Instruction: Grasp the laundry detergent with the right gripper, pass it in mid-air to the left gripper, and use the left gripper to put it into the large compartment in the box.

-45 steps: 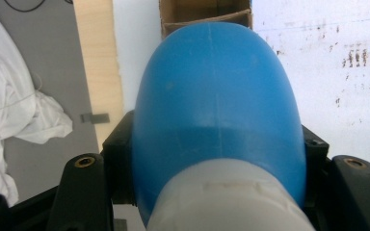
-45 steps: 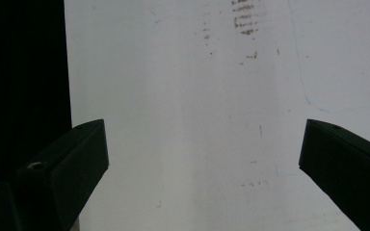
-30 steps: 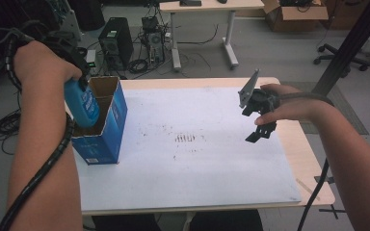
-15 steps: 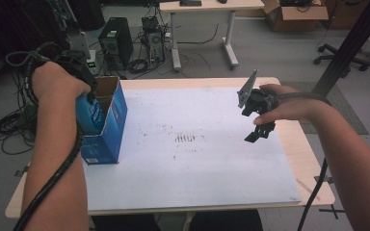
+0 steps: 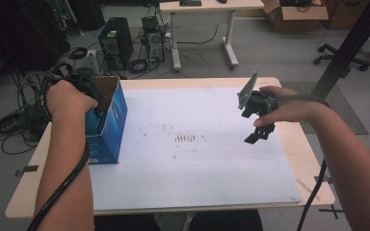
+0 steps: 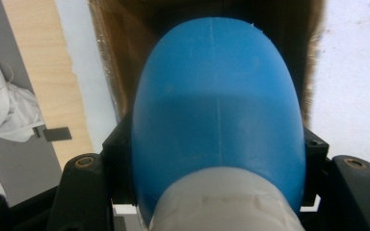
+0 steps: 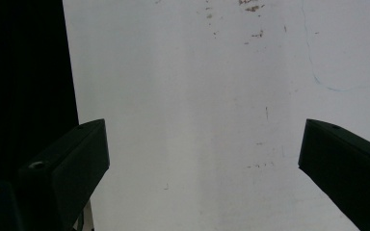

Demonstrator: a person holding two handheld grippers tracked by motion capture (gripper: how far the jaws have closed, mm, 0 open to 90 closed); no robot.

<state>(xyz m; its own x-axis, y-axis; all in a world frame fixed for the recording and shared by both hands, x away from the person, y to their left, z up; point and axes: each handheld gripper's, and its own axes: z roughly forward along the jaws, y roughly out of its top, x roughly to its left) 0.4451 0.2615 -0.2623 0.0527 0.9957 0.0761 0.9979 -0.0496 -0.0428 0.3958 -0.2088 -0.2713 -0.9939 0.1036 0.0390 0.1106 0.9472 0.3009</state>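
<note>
Left gripper (image 6: pixel 217 192) clamps a rounded blue plastic bottle (image 6: pixel 217 120) inside an open blue cardboard box (image 5: pixel 111 120) — right gripper (image 5: pixel 259 134) hovers, jaws apart, above the white table mat (image 5: pixel 192 163).

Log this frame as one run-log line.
left gripper: shut on blue bottle, lowering it into blue box | right gripper: open, empty, above white mat

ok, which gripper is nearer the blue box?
Left. The left gripper holds a blue bottle down inside the blue box; the right gripper hangs open over the white mat's far side.
</note>
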